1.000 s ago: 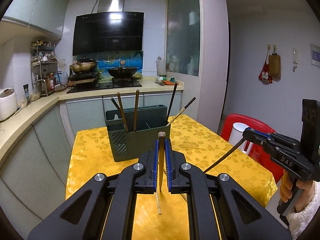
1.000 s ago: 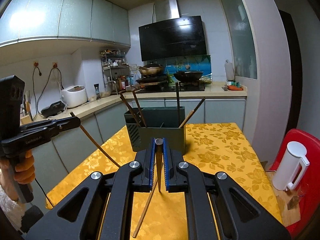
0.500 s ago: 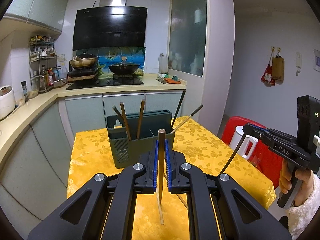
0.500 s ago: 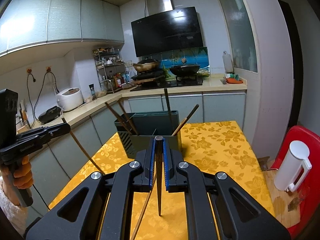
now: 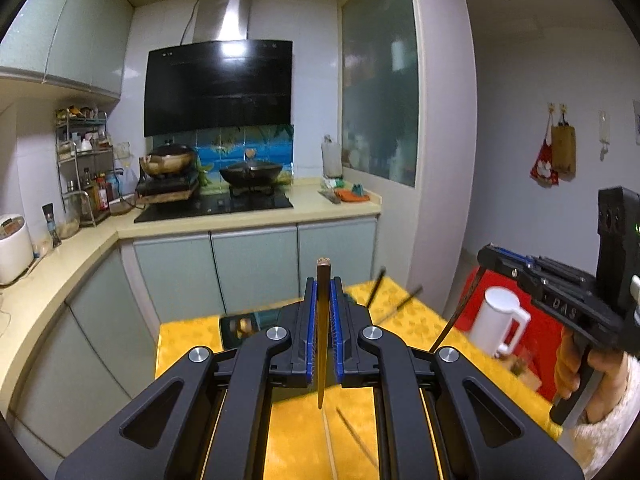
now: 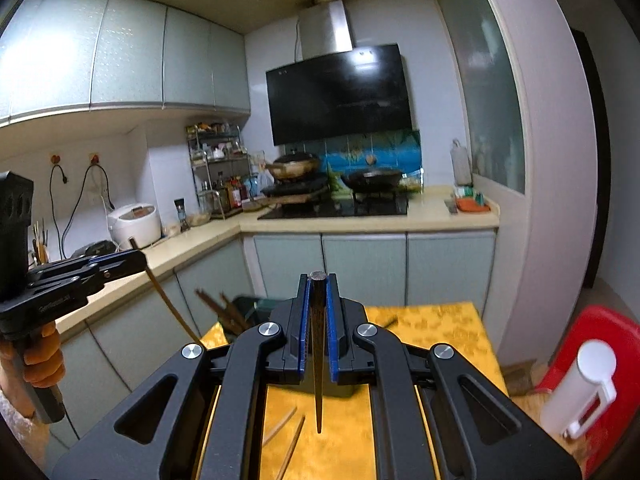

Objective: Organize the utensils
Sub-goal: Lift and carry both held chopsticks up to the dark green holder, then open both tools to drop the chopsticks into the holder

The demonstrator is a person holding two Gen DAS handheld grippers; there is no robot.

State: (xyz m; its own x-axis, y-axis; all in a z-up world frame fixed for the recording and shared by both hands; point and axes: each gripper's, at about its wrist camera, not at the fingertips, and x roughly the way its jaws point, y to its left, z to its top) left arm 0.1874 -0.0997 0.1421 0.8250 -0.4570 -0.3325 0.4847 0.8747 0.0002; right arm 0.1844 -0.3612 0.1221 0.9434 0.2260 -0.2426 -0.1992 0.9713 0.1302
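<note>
My left gripper (image 5: 322, 284) is shut on a light brown chopstick (image 5: 321, 340) that hangs upright above the yellow tablecloth (image 5: 188, 336). My right gripper (image 6: 318, 280) is shut on a dark chopstick (image 6: 318, 352), also upright. Each gripper shows in the other's view: the right gripper (image 5: 494, 260) at the right, the left gripper (image 6: 134, 260) at the left. The dark green utensil holder (image 5: 236, 326) (image 6: 252, 308) is mostly hidden behind the fingers. Brown chopsticks (image 6: 218, 308) and dark chopsticks (image 5: 376, 286) stick out of it. Two loose chopsticks (image 6: 290, 436) lie on the cloth below.
A red chair (image 6: 592, 332) carrying a white jug (image 5: 496, 320) stands right of the table. The L-shaped counter (image 5: 80, 248) runs behind and to the left, with a stove and wok (image 5: 250, 172) and a rice cooker (image 6: 134, 222).
Both grippers have risen with their chopsticks. The holder has sunk in both views and is now largely hidden behind the fingers.
</note>
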